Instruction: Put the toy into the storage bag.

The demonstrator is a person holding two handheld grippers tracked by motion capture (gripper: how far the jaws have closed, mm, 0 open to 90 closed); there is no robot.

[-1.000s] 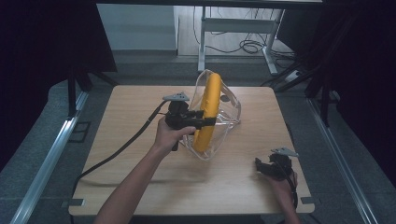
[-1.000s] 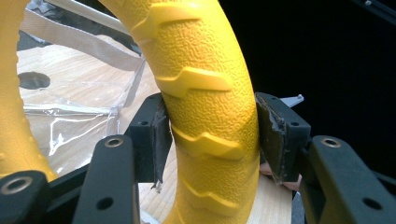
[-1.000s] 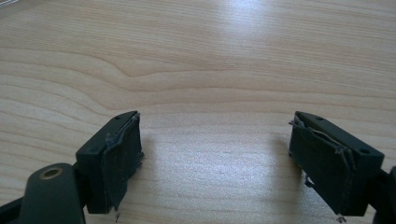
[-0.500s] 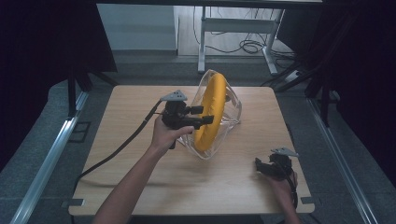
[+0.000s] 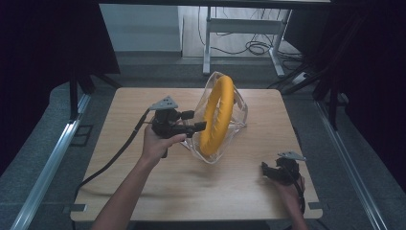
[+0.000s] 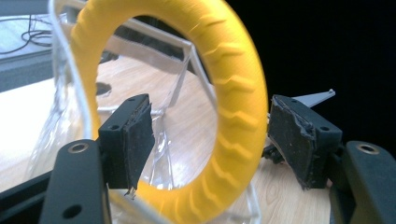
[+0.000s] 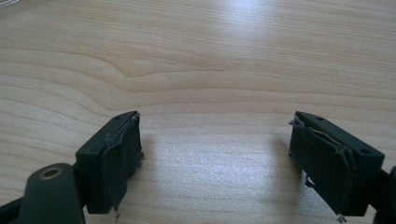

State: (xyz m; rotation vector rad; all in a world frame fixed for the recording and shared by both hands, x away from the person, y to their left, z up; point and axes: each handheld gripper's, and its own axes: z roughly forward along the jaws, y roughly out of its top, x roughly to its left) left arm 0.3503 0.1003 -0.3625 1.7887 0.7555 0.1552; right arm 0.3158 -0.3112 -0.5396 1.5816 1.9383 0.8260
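Our left tongs [image 5: 194, 128] stand apart, straddling the near side of the yellow ring [image 6: 233, 102], which stands upright on edge inside a clear bag [image 5: 239, 112] on the worktop [image 5: 143, 191]. We judge 1 closing pinch would catch ring and bag together. Our right tongs [image 7: 215, 154] rest apart and empty on the wood, well off from the ring.

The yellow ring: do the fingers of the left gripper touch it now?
Apart. In the left gripper view the yellow ring passes between the open fingers, with a visible gap on each side.
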